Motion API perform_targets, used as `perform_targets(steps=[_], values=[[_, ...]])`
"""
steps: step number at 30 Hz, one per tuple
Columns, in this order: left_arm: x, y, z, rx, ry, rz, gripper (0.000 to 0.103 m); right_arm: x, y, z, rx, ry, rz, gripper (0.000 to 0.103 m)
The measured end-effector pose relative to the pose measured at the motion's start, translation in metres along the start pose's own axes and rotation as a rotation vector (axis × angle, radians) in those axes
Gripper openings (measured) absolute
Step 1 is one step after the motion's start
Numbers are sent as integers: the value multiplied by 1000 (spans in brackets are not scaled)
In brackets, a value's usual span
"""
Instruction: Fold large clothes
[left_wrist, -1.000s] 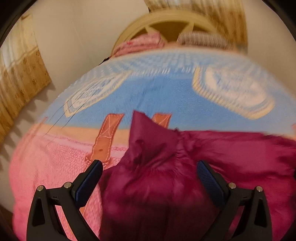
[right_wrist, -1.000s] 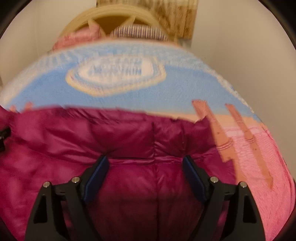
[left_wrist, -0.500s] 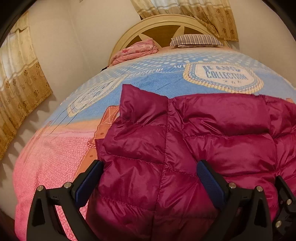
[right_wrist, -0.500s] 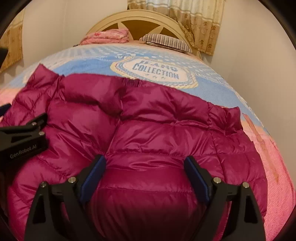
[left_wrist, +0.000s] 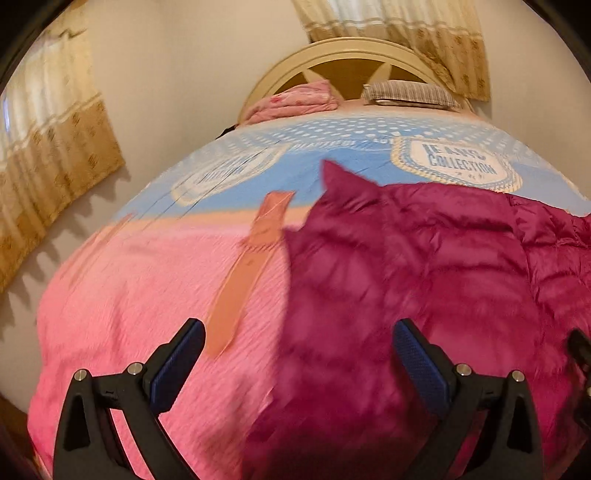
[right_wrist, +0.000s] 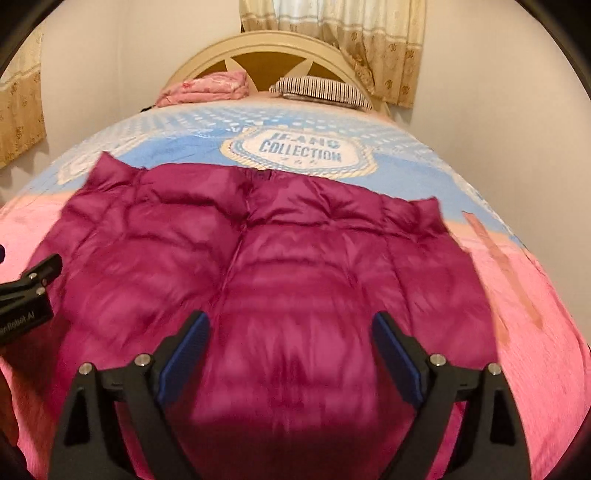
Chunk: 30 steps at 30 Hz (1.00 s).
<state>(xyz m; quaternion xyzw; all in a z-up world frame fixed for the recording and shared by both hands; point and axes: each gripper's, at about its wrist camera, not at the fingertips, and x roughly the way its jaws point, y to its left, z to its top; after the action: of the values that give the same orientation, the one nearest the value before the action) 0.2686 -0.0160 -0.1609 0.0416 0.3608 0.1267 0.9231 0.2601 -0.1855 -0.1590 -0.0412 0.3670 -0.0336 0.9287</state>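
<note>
A magenta quilted puffer jacket (right_wrist: 280, 266) lies spread flat on the bed, its far edge at the blue part of the cover. It also shows in the left wrist view (left_wrist: 424, 280), filling the right half. My left gripper (left_wrist: 297, 363) is open and empty, above the jacket's left edge and the pink cover. My right gripper (right_wrist: 290, 349) is open and empty, above the jacket's near middle. The left gripper's body (right_wrist: 26, 299) shows at the left edge of the right wrist view.
The bed cover (left_wrist: 147, 288) is pink near me and blue farther off, with a "JEANS COLLECTION" badge (right_wrist: 299, 149). A folded pink blanket (right_wrist: 207, 86) and a striped pillow (right_wrist: 321, 88) lie by the headboard (right_wrist: 280, 55). Curtains (left_wrist: 44, 155) hang on the left wall.
Both grippers have pulled back and up from the jacket. The left gripper has shifted left, so more pink cover shows. The jacket now lies spread flat.
</note>
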Motion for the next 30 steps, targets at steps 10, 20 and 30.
perform_targets(steps=[10, 20, 30], values=[[7, 15, -41, -109, 111, -68, 102, -23, 4, -42, 26, -12, -25, 92], [2, 3, -49, -90, 100, -208, 55, 4, 23, -49, -54, 54, -70, 96], [-30, 16, -39, -42, -5, -240, 8, 3, 26, -49, -35, 55, -103, 96]])
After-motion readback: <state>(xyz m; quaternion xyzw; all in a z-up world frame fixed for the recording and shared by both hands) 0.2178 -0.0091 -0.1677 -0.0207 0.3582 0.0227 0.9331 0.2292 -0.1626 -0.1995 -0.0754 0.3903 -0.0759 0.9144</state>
